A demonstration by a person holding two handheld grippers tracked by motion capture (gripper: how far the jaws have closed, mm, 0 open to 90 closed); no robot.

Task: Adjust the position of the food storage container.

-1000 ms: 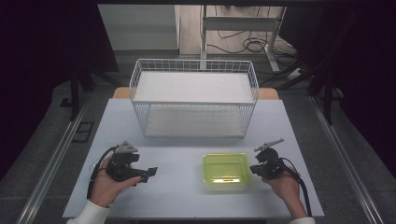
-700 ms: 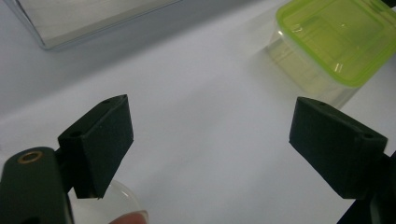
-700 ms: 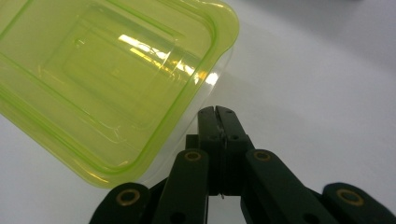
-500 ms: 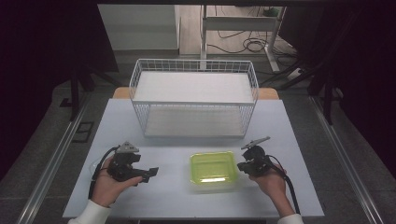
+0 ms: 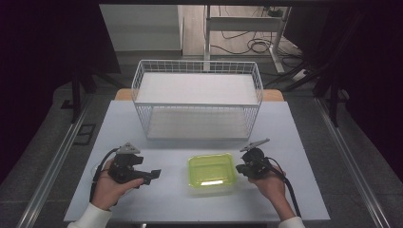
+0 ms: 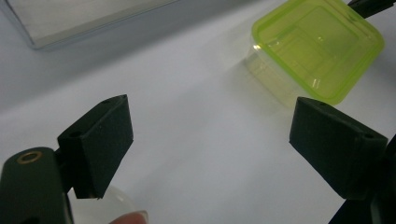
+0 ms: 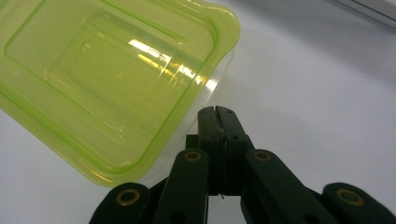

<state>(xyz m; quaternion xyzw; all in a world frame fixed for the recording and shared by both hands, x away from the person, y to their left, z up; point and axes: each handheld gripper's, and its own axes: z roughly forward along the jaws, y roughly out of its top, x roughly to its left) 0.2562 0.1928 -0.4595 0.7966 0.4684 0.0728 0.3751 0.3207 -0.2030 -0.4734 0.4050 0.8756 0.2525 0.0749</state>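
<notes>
A clear plastic container with a yellow-green lid (image 5: 211, 172) stands on the white table near its front middle. My right gripper (image 5: 240, 168) is shut with nothing between its jaws. In the right gripper view its closed tips (image 7: 215, 112) rest at the container's (image 7: 107, 79) side wall just under the lid's rim. My left gripper (image 5: 153, 174) lies low to the container's left, a short gap away, and is open. In the left gripper view its jaws (image 6: 210, 140) stand wide apart over bare table, with the container (image 6: 317, 46) ahead to the upper right.
A white wire basket (image 5: 197, 102) with a flat white shelf stands across the back middle of the table (image 5: 290, 137). Dark floor and metal rails run along both table sides.
My right gripper has slid left, shut, and the container has moved left with it toward the table's middle. The left gripper has stayed where it was, open.
</notes>
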